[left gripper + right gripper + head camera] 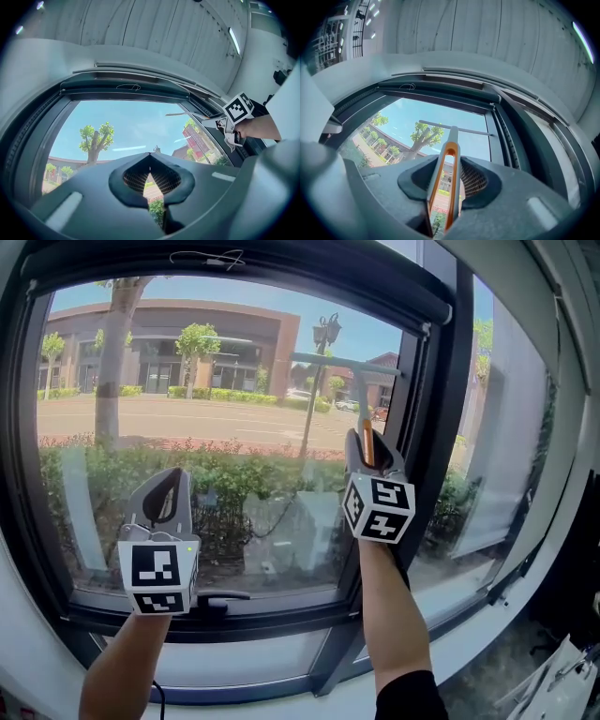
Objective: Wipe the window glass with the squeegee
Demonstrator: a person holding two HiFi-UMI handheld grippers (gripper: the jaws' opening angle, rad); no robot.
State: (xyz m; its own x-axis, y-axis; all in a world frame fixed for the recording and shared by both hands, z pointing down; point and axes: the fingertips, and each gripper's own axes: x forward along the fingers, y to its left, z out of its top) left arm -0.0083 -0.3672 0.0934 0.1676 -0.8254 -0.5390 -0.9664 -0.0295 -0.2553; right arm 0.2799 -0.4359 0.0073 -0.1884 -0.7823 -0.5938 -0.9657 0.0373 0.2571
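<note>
squeegee point(449, 157): grey handle, orange insert, thin blade bar against upper right of window glass point(216, 371). right gripper point(367, 454) pinches its handle. left gripper point(167, 504): jaws pressed together, empty, low near dark frame point(441, 427).

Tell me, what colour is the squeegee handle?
Grey handle with orange trim; best in right gripper view.

I see a dark window frame point(439, 456) holding the glass point(206, 418). The squeegee point(348, 362) sits against the glass near its top right corner.
</note>
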